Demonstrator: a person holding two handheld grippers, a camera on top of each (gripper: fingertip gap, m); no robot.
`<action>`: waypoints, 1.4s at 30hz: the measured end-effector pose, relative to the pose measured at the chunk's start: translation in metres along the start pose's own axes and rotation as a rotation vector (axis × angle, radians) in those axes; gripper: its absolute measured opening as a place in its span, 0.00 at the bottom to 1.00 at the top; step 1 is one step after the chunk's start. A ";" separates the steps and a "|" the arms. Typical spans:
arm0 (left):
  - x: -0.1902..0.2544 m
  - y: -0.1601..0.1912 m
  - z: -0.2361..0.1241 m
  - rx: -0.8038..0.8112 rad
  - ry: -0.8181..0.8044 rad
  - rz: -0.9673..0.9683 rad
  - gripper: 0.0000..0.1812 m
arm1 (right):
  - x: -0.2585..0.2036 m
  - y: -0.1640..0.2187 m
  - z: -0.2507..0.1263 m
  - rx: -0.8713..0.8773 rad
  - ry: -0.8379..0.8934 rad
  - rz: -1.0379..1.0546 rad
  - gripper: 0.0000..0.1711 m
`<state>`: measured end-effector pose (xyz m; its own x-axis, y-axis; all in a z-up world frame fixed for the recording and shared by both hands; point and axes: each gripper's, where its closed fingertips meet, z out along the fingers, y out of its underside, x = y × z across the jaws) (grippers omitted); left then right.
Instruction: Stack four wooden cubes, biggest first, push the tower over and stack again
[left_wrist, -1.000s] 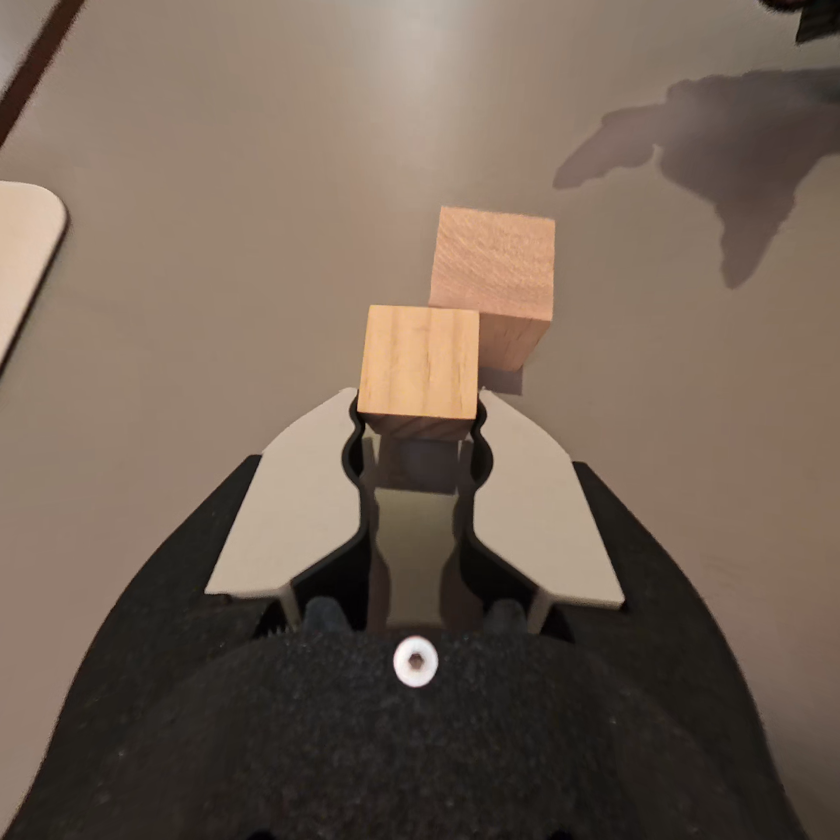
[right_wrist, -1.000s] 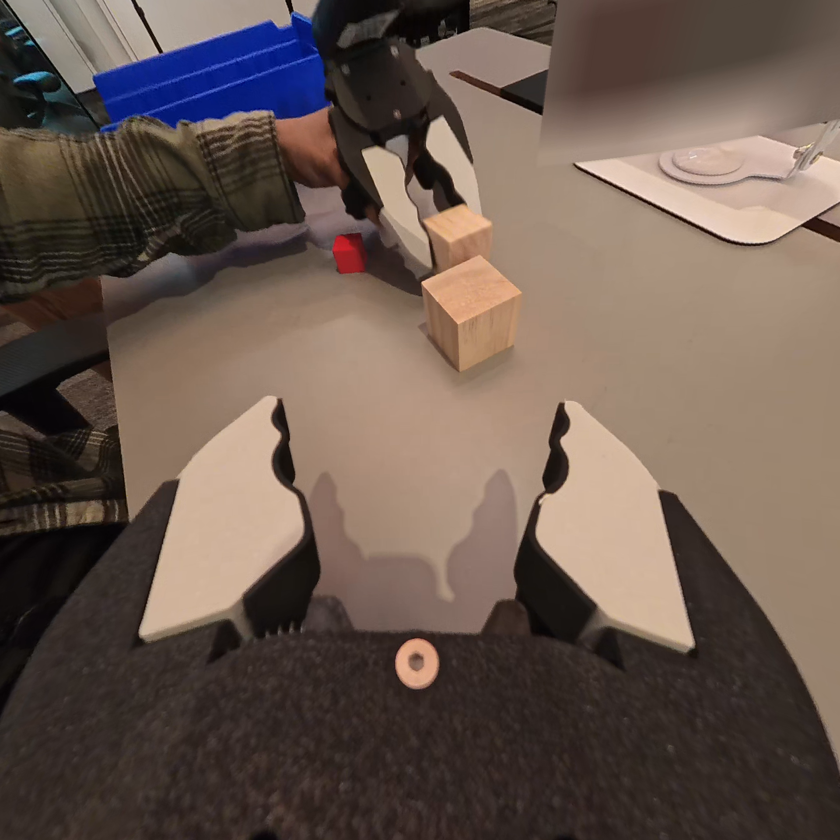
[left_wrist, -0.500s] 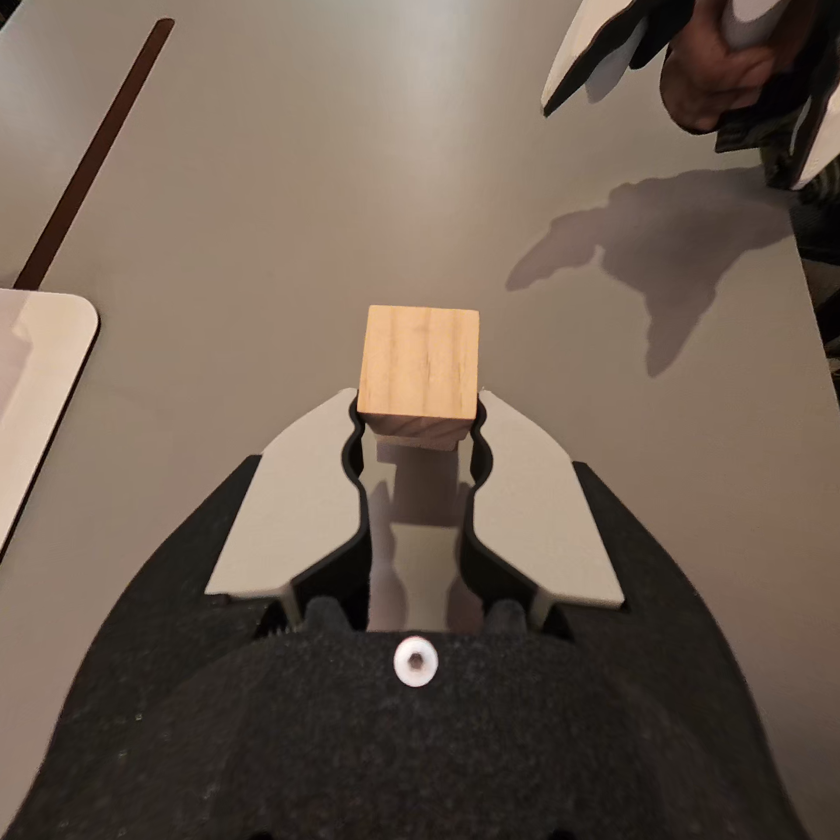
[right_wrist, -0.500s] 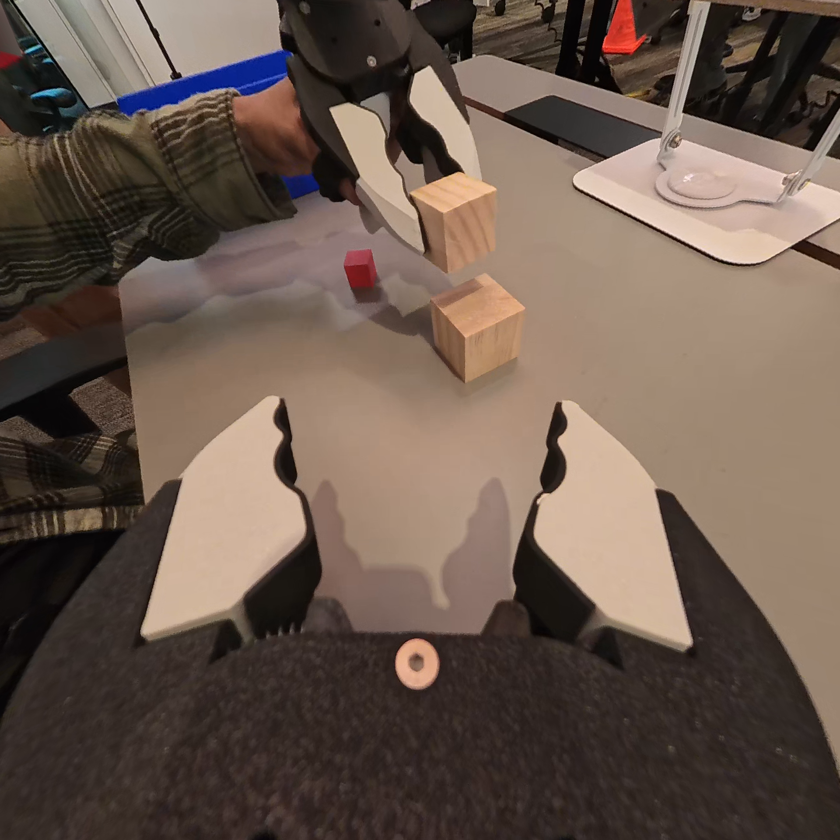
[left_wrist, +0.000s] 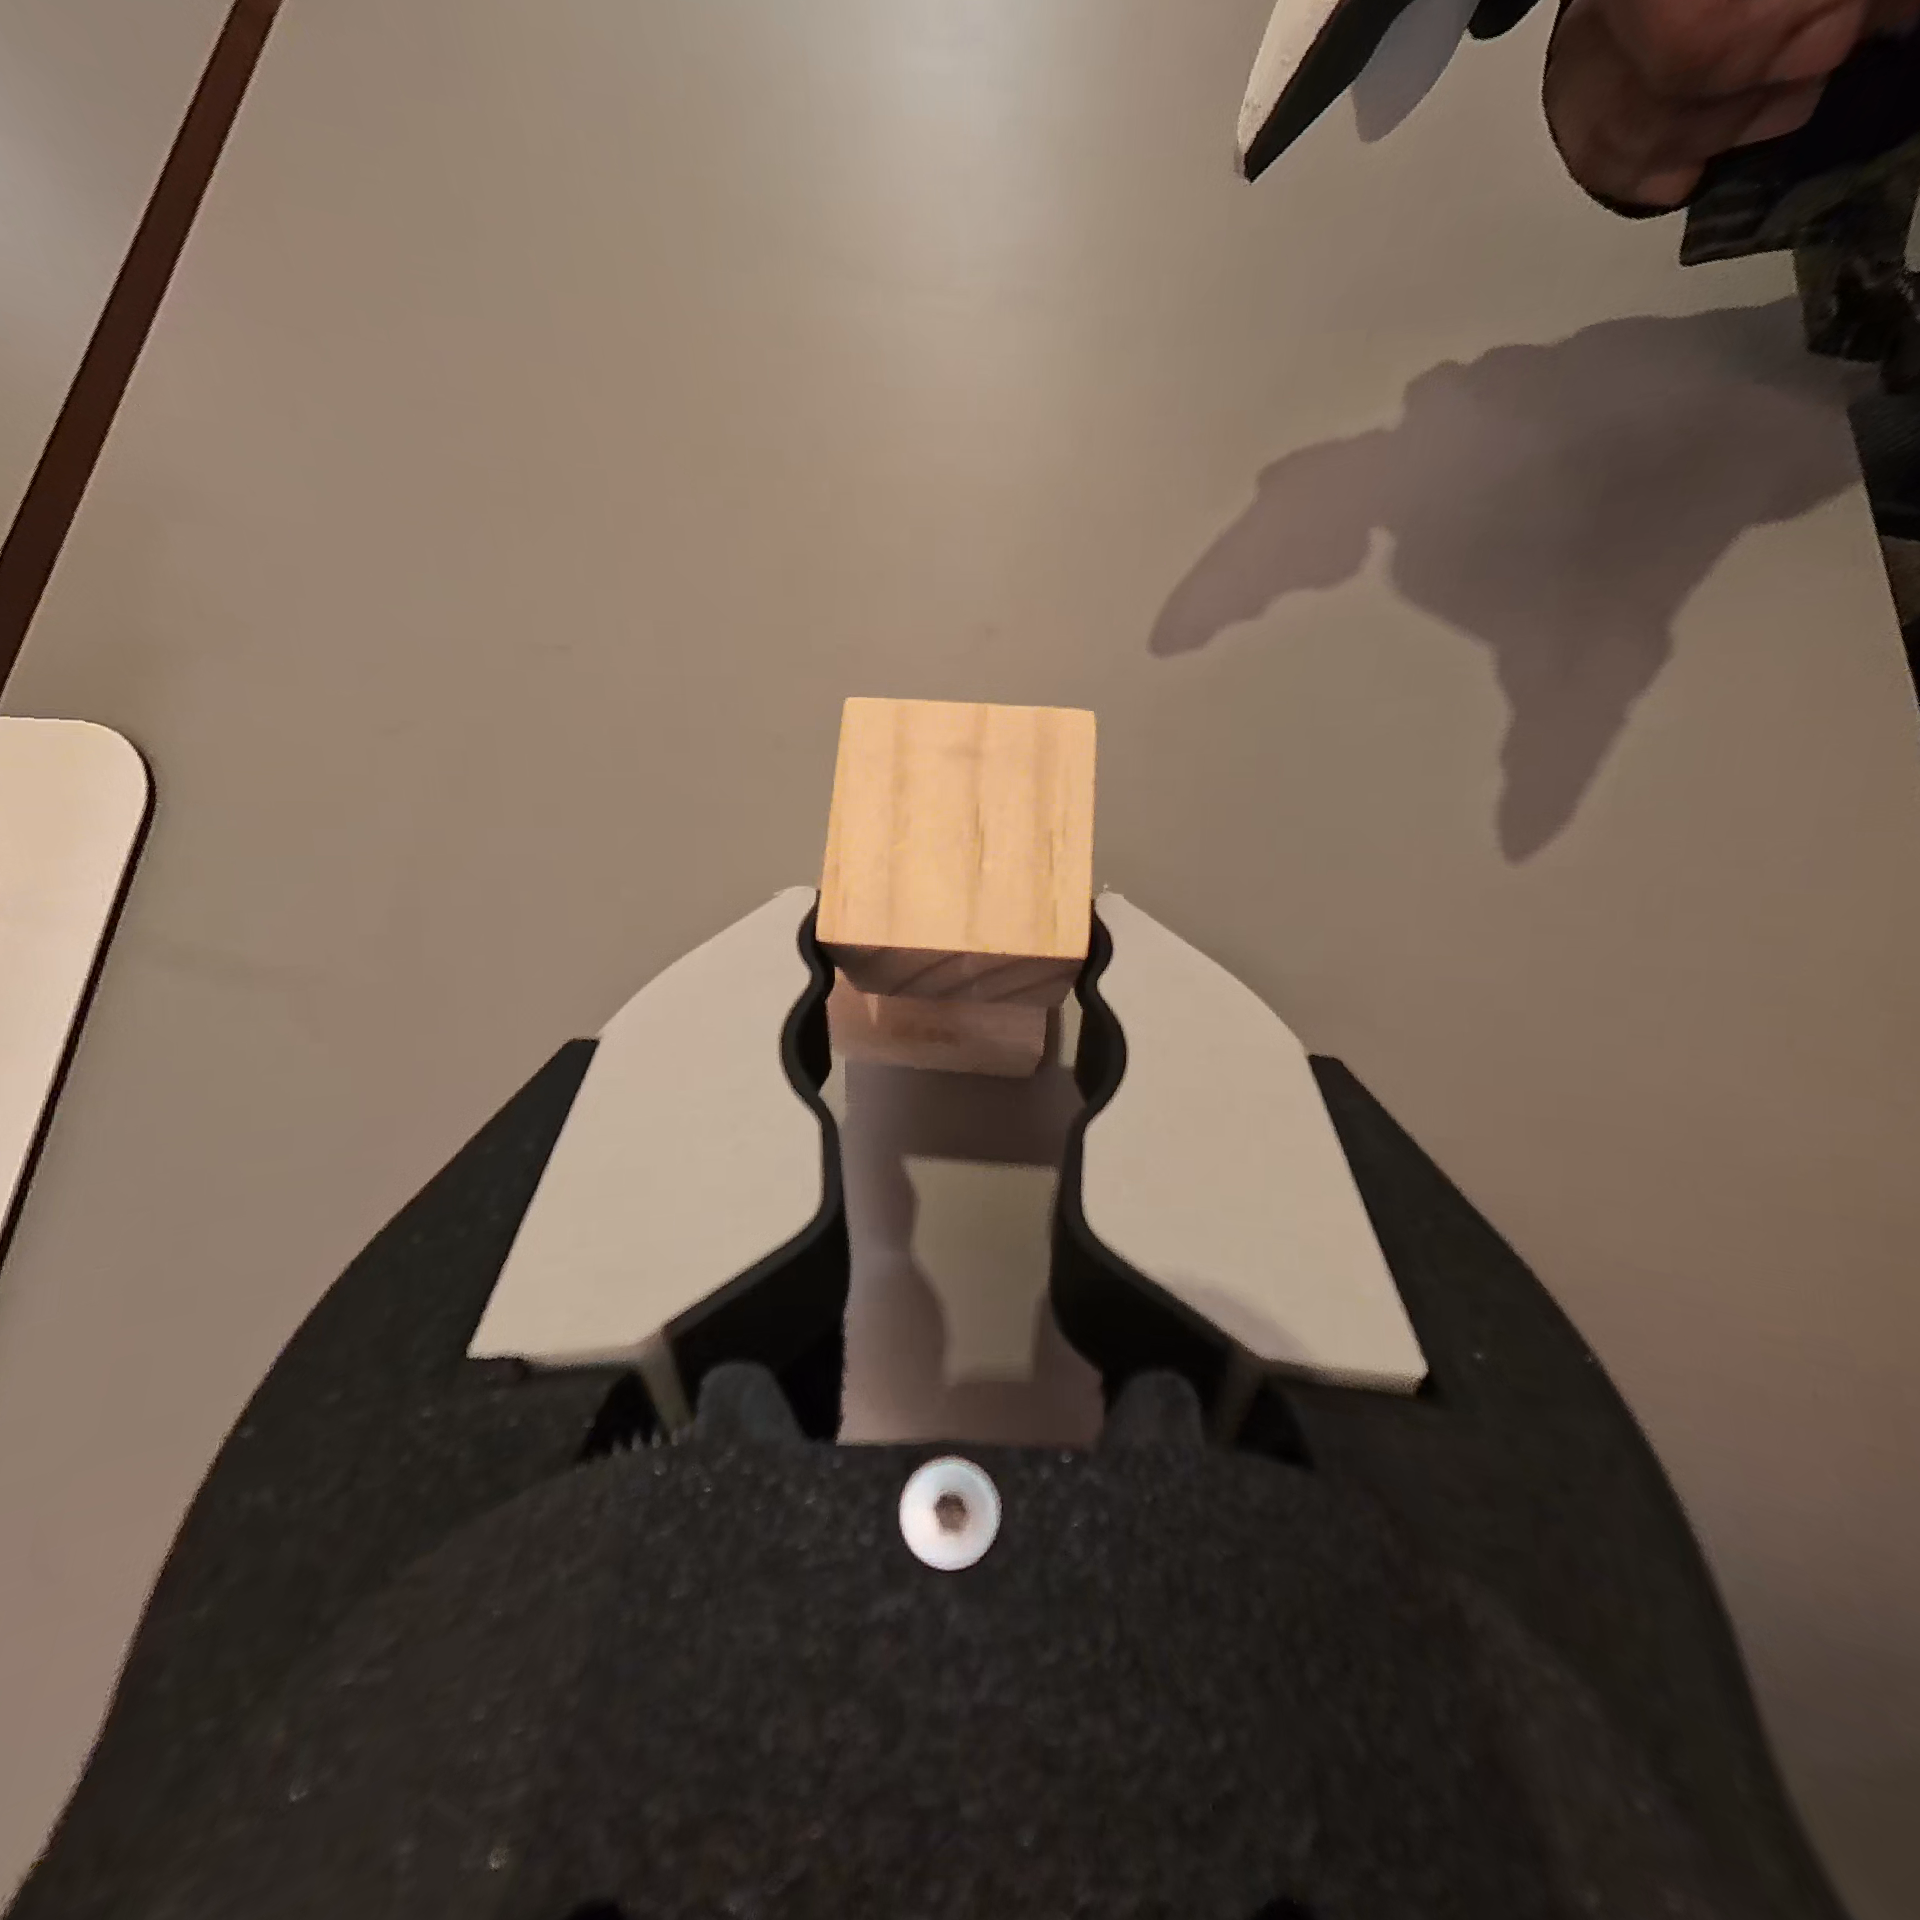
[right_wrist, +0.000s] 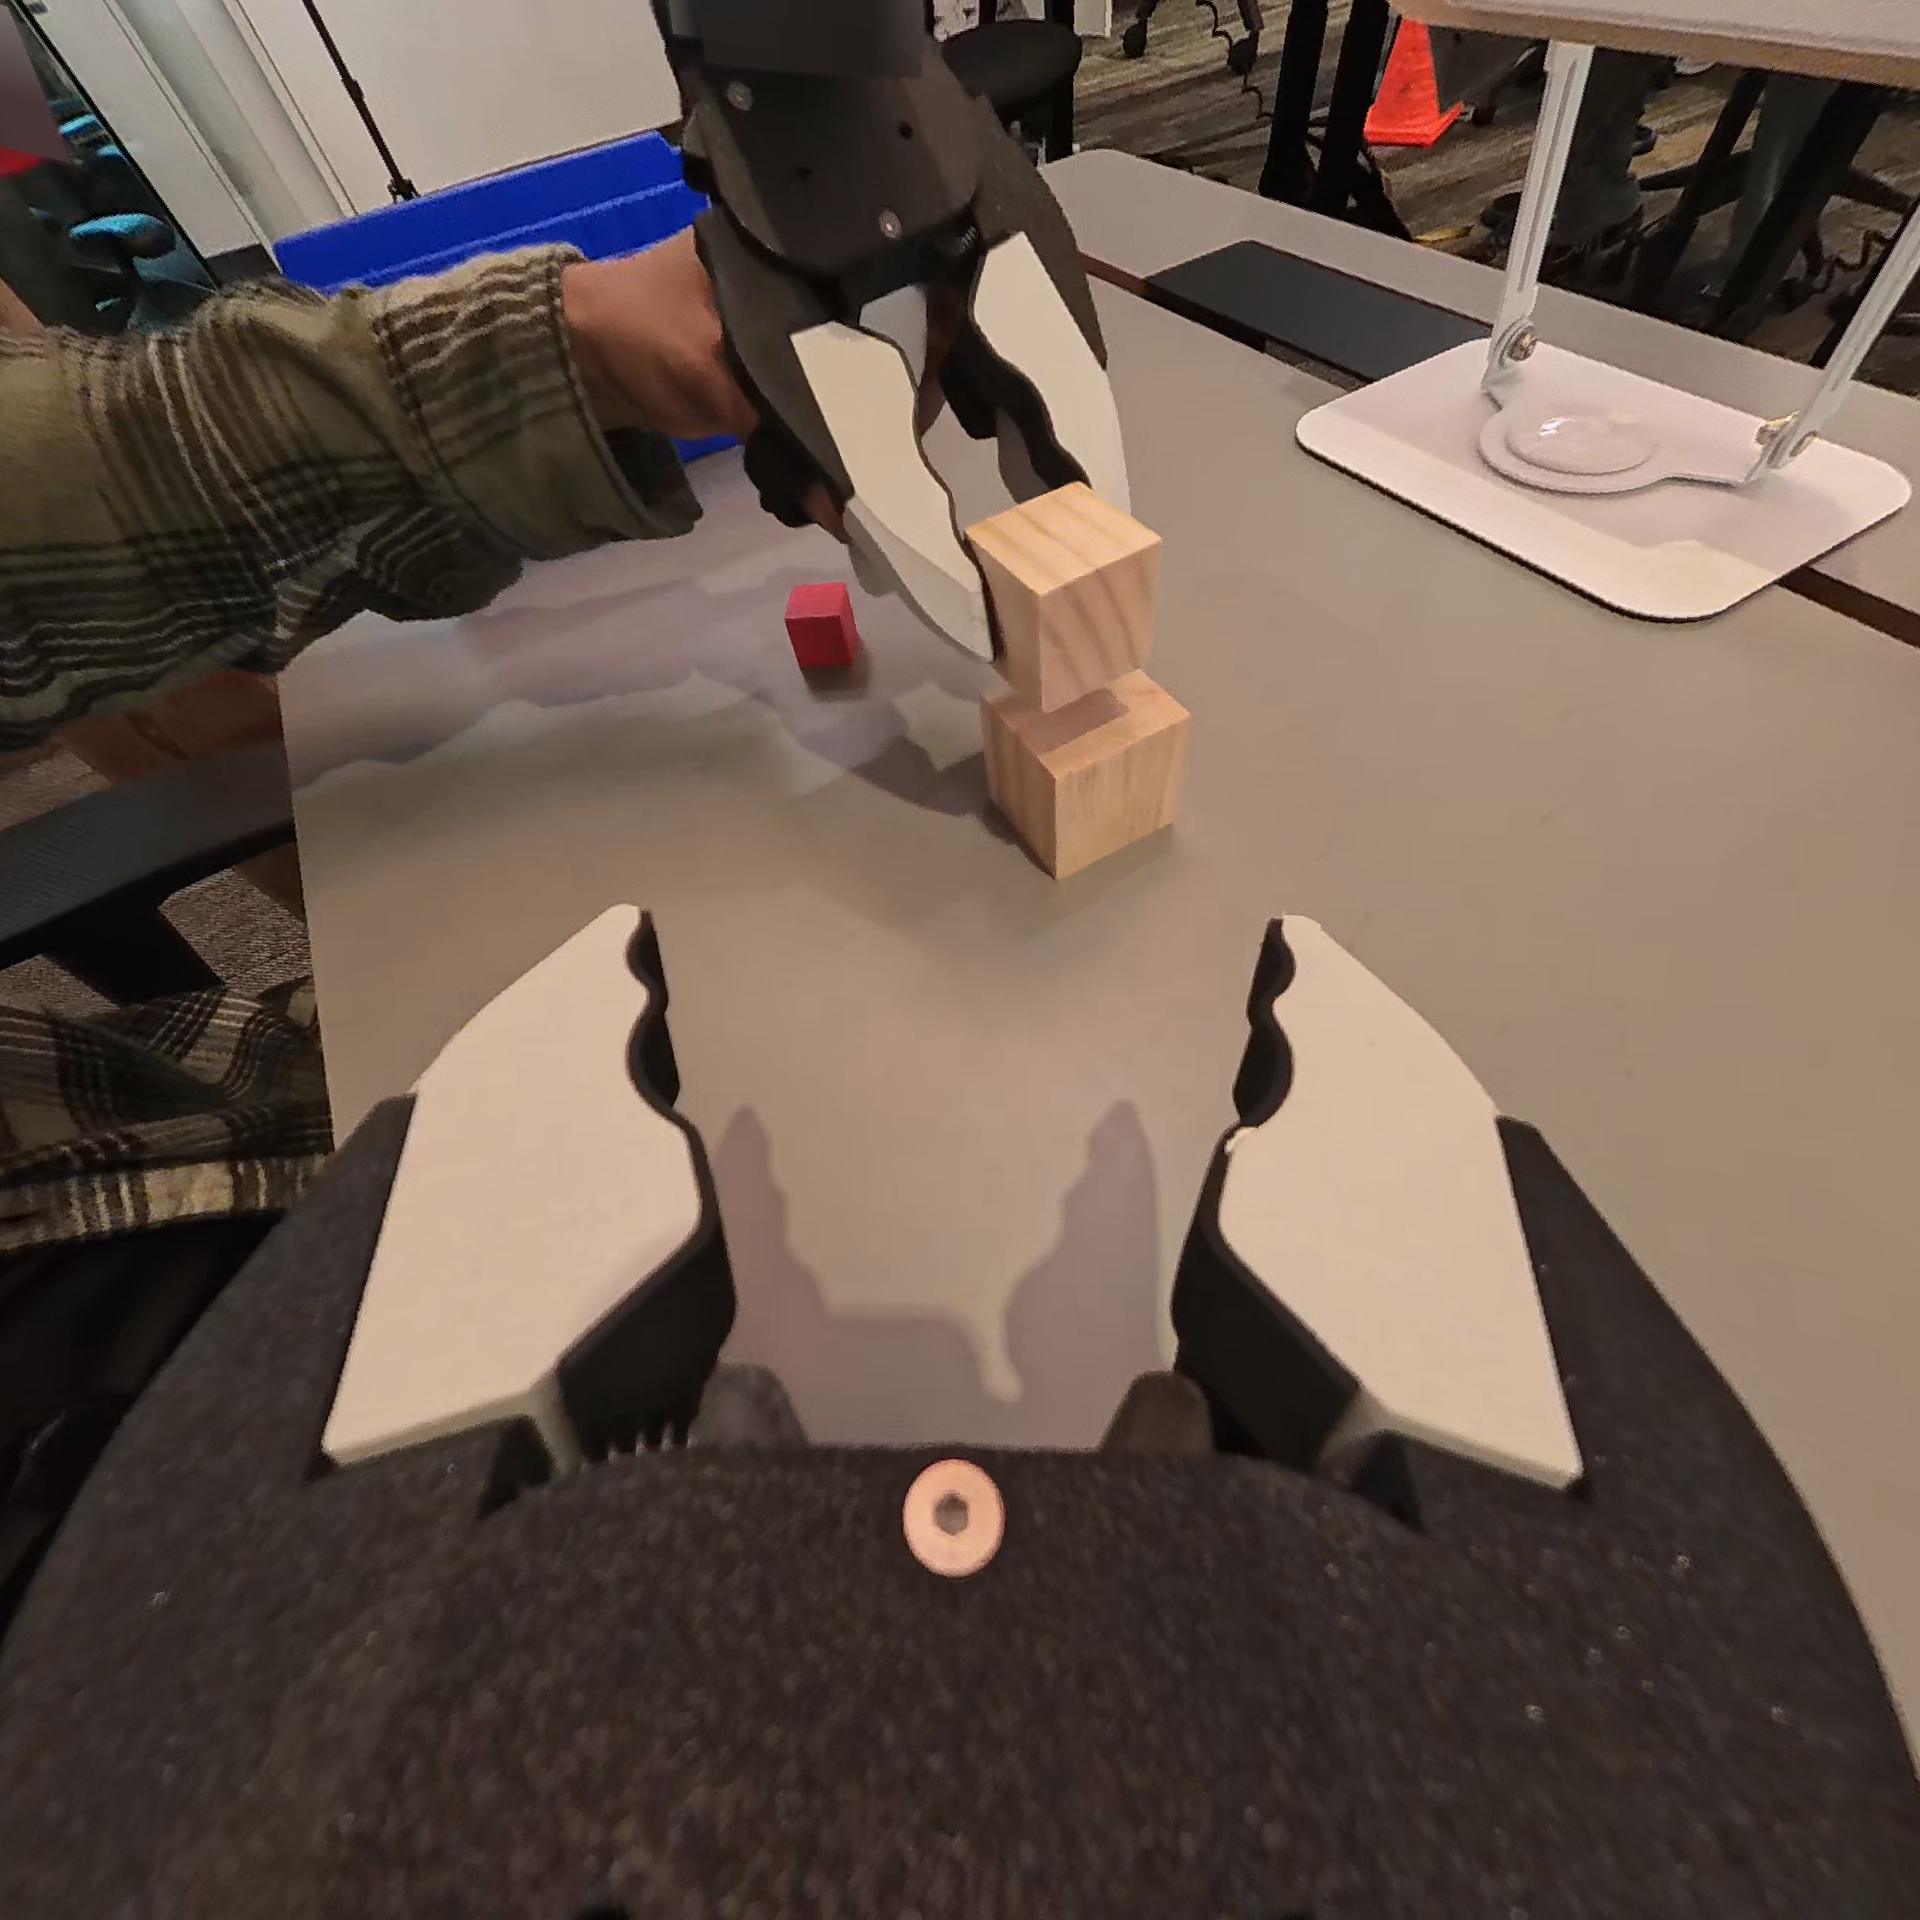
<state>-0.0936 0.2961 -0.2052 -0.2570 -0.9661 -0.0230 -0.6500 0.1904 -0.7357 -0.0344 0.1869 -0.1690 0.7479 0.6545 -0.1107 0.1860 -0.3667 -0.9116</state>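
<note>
My left gripper (left_wrist: 956, 920) is shut on a mid-sized wooden cube (left_wrist: 958, 831). It holds the cube right over the biggest wooden cube (right_wrist: 1091, 784), which stands on the grey table (right_wrist: 1455, 935). In the right wrist view the held cube (right_wrist: 1075, 597) sits slightly offset at the big cube's top; I cannot tell if they touch. In the left wrist view only a sliver of the big cube (left_wrist: 940, 1039) shows beneath it. A small red cube (right_wrist: 821, 623) lies on the table behind the stack. My right gripper (right_wrist: 961, 997) is open and empty, low over the table in front of the stack.
A white base plate with a metal stand (right_wrist: 1590, 499) and a black mat (right_wrist: 1309, 312) lie at the back right. A blue bin (right_wrist: 499, 218) stands beyond the table's far left. A person's plaid sleeve (right_wrist: 260, 468) reaches in from the left. The plate's corner (left_wrist: 52, 935) shows at left. Across from one pair of fingers to the other is roughly 15 centimeters.
My left gripper lifted the mid-sized cube off the table, carried it over the biggest cube and lowered it toward that cube's top. My right gripper stayed open and nearly still.
</note>
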 end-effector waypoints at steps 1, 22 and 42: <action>0.000 0.000 0.001 0.002 0.002 -0.004 0.24 | 0.000 0.000 0.000 0.001 -0.002 0.002 0.62; -0.004 0.013 0.015 -0.001 0.018 -0.037 0.25 | 0.000 0.004 0.002 -0.015 -0.017 0.012 0.61; -0.005 0.016 0.014 -0.036 0.031 -0.043 0.25 | -0.001 0.005 0.003 -0.013 -0.027 0.016 0.62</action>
<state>-0.0923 0.3012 -0.2263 -0.2500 -0.9678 0.0289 -0.6860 0.1560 -0.7106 -0.0358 0.1860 -0.1745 0.7336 0.6659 -0.1358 0.1828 -0.3858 -0.9043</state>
